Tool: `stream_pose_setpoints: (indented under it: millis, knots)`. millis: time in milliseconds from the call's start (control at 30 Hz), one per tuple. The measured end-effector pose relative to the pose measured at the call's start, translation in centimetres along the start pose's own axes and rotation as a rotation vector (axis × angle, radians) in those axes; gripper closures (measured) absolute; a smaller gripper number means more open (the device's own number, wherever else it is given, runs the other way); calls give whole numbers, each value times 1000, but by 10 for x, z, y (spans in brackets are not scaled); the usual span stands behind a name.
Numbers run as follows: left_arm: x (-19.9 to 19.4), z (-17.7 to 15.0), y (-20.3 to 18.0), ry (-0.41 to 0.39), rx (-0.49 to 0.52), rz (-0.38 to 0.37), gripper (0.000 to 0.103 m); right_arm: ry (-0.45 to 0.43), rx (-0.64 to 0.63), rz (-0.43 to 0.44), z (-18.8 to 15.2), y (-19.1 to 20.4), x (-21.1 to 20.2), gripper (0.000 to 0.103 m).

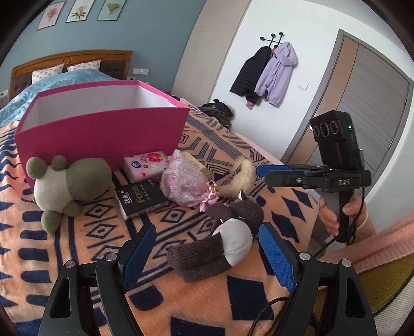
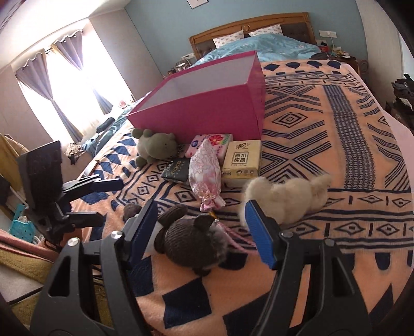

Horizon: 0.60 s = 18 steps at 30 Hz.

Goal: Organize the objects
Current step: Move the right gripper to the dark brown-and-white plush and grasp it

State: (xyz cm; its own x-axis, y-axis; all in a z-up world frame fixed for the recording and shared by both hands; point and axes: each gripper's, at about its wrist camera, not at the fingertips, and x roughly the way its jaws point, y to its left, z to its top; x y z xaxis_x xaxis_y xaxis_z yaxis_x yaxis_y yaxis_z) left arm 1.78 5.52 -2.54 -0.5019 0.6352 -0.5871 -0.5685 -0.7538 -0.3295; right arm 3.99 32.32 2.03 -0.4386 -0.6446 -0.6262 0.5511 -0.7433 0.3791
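A brown knitted plush with a white patch [image 1: 220, 245] [image 2: 191, 240] lies on the patterned blanket [image 1: 77, 232]. My left gripper [image 1: 207, 256] [image 2: 111, 200] is open and hovers over the plush, its pads apart from it. My right gripper [image 2: 201, 230] [image 1: 266, 175] is also open, close above the same plush from the other side. Behind the plush lie a pink brocade pouch [image 1: 181, 183] [image 2: 205, 170], a cream fluffy toy [image 1: 240, 178] [image 2: 284, 196], a green frog plush [image 1: 67, 186] [image 2: 155, 148] and three tissue packs: floral [image 1: 145, 165], black [image 1: 139, 196], beige [image 2: 242, 159]. An open pink box [image 1: 103, 134] [image 2: 207, 111] stands behind them.
All of this lies on a bed with a wooden headboard [image 2: 248, 23] and a blue quilt [image 2: 258, 46] at the far end. A hand [image 1: 328, 214] in a pink sleeve holds the right gripper. Jackets [image 1: 269, 75] hang on the wall beside a door.
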Motion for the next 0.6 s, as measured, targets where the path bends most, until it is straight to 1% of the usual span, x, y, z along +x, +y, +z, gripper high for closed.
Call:
stream_pose_setpoints:
  millis: [67, 133, 233, 367, 433, 467, 533, 600]
  knots:
    - [3, -2, -1, 10, -7, -2, 20, -2, -9, 6, -5, 1, -4, 32]
    - [4, -3, -1, 20, -9, 14, 20, 18, -19, -10, -10, 2, -3, 32]
    - [5, -5, -1, 30, -18, 19, 20, 55, -12, 13, -19, 3, 7, 32]
    - [4, -8, -1, 34, -21, 30, 20, 106, -11, 5, -31, 2, 29, 32]
    - [6, -9, 0, 39, -30, 34, 20, 109, 2, 20, -33, 0, 36, 32]
    - [7, -9, 1, 43, -36, 36, 20, 102, 21, 45, -34, -3, 40, 32]
    - [9, -10, 3, 51, -49, 36, 20, 97, 36, 69, -35, -5, 43, 34]
    - [11, -12, 6, 59, -66, 26, 20, 105, 18, 92, -36, 0, 46, 45]
